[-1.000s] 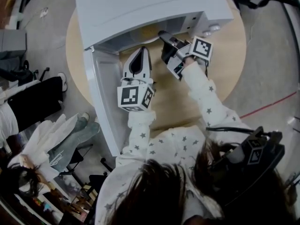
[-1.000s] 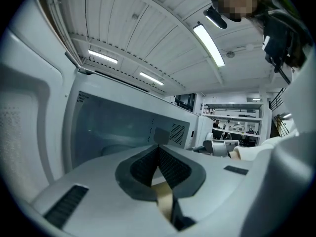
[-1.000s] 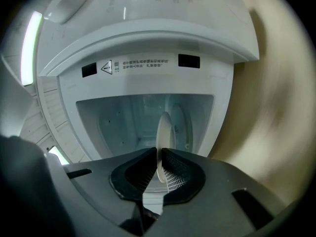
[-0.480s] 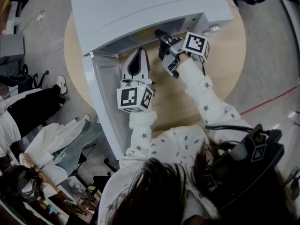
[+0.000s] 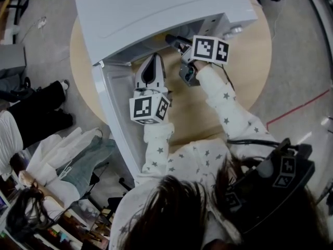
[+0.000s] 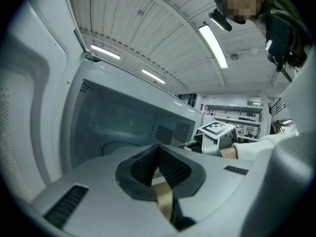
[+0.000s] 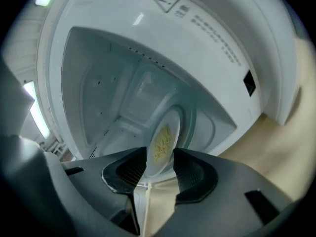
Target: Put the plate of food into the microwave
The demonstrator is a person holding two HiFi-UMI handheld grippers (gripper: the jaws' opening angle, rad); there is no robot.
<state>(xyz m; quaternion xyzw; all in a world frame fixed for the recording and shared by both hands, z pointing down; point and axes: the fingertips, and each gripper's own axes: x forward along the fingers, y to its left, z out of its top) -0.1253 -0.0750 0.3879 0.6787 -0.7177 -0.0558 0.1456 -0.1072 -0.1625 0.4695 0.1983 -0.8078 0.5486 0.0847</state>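
Round desk (image 5: 250, 72) carries the white microwave (image 5: 156, 9), with its door (image 5: 112, 113) swung open toward lower left of head view. Plate of food (image 7: 165, 137) lies inside the cavity, center of right gripper view, straight ahead of right tool (image 7: 159, 169), the nearer one. Its jaws are opening, plate rim between them, pads look clear. Left tool (image 5: 151, 72) clenched, empty, mid-frame outside the opening.
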